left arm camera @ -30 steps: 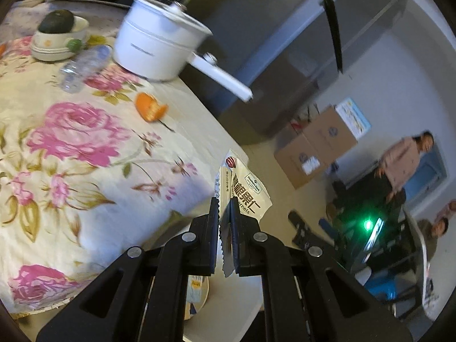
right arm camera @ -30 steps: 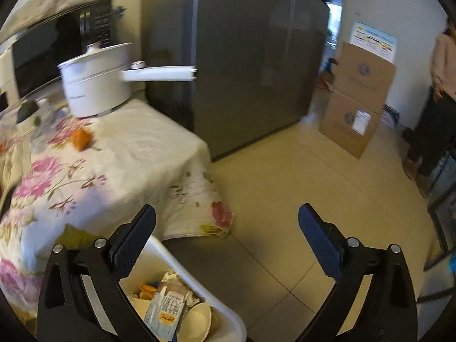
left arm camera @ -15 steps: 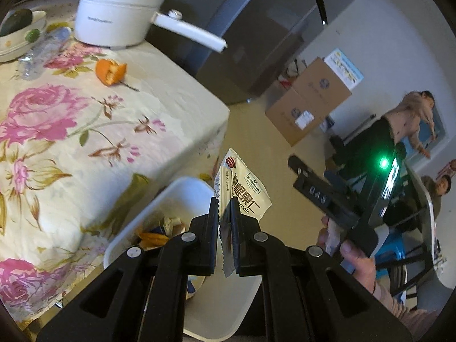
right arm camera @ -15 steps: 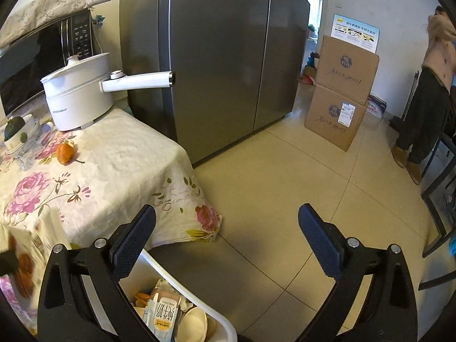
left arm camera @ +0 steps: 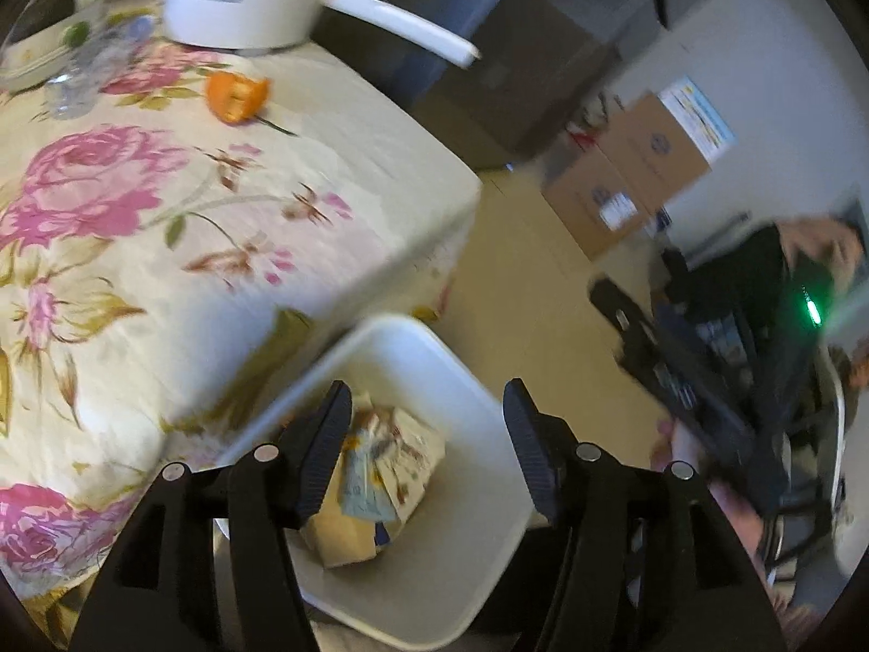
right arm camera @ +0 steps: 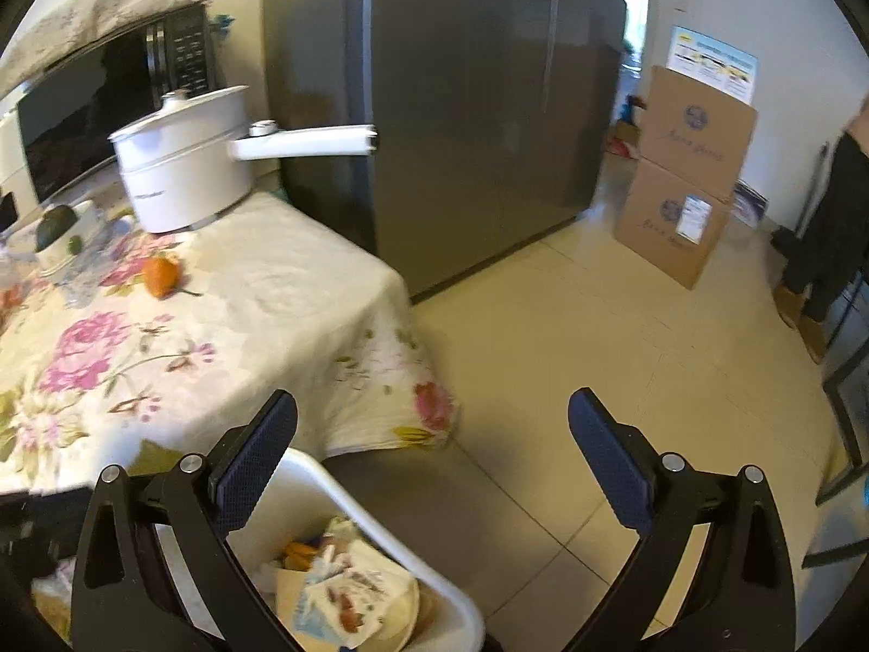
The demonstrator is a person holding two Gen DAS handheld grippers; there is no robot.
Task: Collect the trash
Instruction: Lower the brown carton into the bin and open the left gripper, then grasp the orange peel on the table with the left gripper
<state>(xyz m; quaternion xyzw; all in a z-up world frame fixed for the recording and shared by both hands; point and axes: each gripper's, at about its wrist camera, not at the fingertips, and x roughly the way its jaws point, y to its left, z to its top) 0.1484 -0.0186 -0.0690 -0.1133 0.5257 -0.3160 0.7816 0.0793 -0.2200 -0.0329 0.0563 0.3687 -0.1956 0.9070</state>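
Left tongs (left arm camera: 423, 445): jaws have just been opening and now stand apart with nothing between them. They hang directly over the white waste bin (left arm camera: 434, 348), which reads as the spot chosen so that a released item falls straight in.
Snack wrapper (left arm camera: 402, 451): a printed packet lying loose on top of the rubbish inside the bin, below the gap of the left tongs and touched by neither jaw. In the right wrist view it shows as the topmost piece (right arm camera: 347, 597).
Waste bin: stands on the floor, tucked against the overhanging floral tablecloth (left arm camera: 163, 228), so that trash travels only a short way from the surface to the bin.
Right tongs (right arm camera: 434, 462): jaws wide, holding nothing, hovering over the bin's near rim (right arm camera: 326, 467) and the tiled floor, apparently waiting its turn.
Orange peel (left arm camera: 236, 98): a curled orange scrap lying on the surface, near the white saucepan (left arm camera: 244, 0); by my judgement the next piece of trash.
Plastic bottle (left arm camera: 81, 81): clear, lying on its side at the far edge of the surface, beside a dish; possibly trash too.
Bystander (right arm camera: 831, 201): a person in dark trousers standing by the cardboard boxes (right arm camera: 690, 174), well away.
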